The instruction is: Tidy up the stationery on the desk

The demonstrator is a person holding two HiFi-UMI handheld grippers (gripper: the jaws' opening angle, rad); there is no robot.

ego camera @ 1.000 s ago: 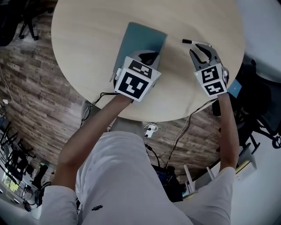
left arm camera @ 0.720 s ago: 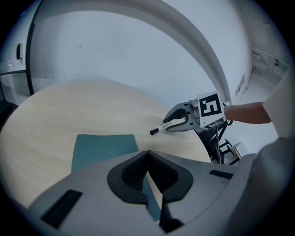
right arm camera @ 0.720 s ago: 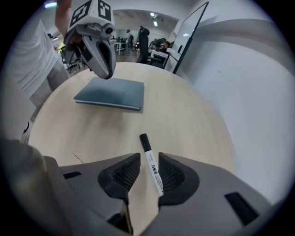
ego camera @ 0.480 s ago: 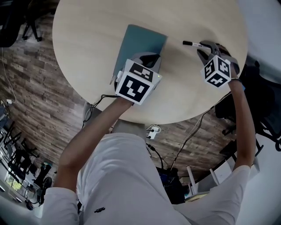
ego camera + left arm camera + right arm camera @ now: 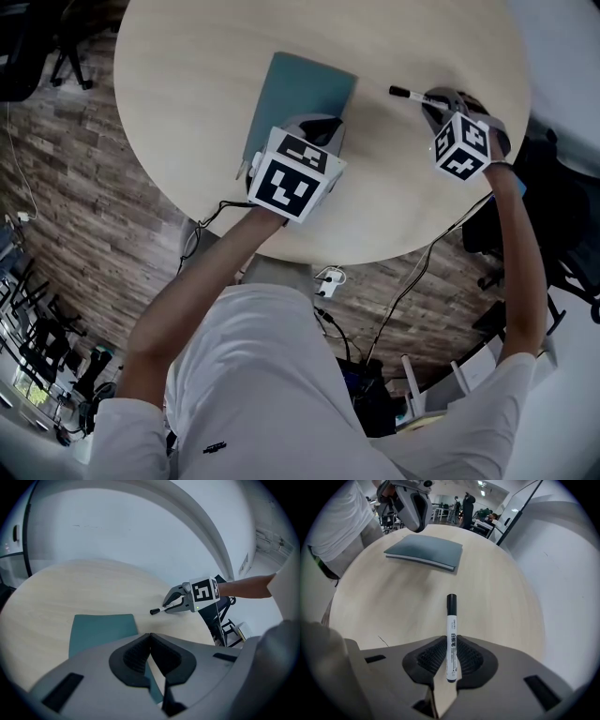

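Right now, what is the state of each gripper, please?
Left gripper: closed, empty, above the teal rectangular notebook.
Right gripper: jaws have just been closing, now holding the white marker with black cap.

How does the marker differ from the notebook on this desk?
The marker is white with a black cap; the notebook is teal. The marker is slim, the notebook broad and flat. The right gripper's jaws have just closed on the marker; no gripper holds the notebook. Both are stationery over one round desk.
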